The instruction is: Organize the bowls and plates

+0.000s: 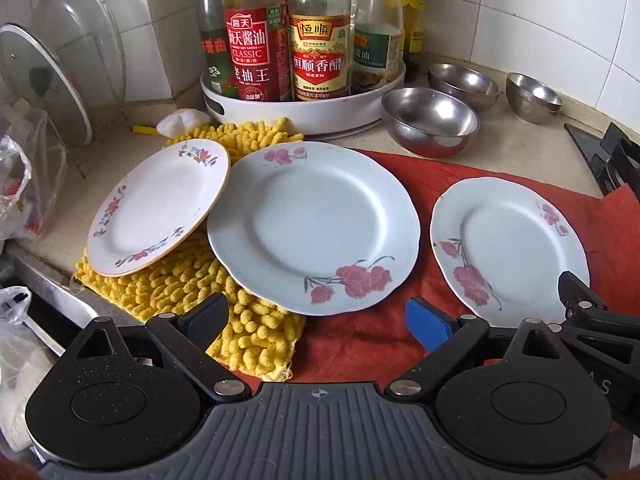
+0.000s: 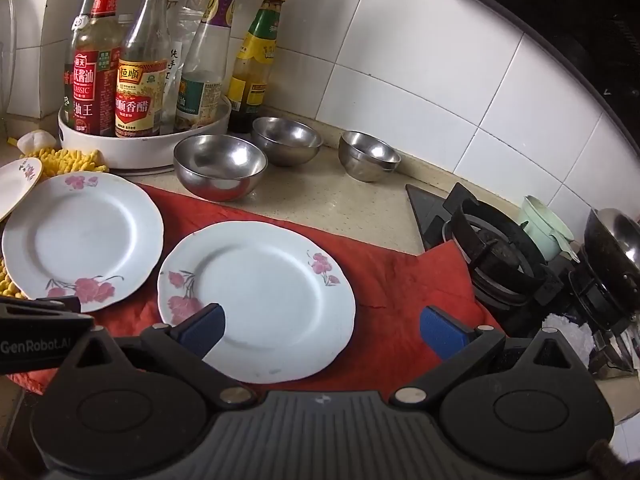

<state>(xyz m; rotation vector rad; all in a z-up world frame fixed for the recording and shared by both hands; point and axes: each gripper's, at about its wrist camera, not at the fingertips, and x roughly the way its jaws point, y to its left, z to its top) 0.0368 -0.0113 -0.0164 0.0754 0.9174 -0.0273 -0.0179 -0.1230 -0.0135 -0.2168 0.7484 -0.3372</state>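
Three floral plates lie on the counter. A small gold-rimmed plate [image 1: 160, 206] leans tilted on the rim of the large middle plate [image 1: 314, 226] [image 2: 82, 240]. A third plate [image 1: 508, 250] [image 2: 256, 300] lies on the red cloth to the right. Three steel bowls stand behind: near [image 1: 430, 122] [image 2: 220, 166], middle [image 1: 462, 84] [image 2: 286, 140], far right [image 1: 534, 96] [image 2: 368, 156]. My left gripper [image 1: 320, 322] is open and empty, just in front of the large plate. My right gripper [image 2: 322, 330] is open, its left finger over the third plate's near rim.
A white turntable tray [image 1: 304, 110] [image 2: 132, 148] of sauce bottles stands at the back. A yellow chenille mat [image 1: 192, 292] lies under the left plates, a red cloth [image 2: 400, 280] under the right. Glass lids [image 1: 44, 80] stand in a rack left. A gas stove [image 2: 500, 256] is right.
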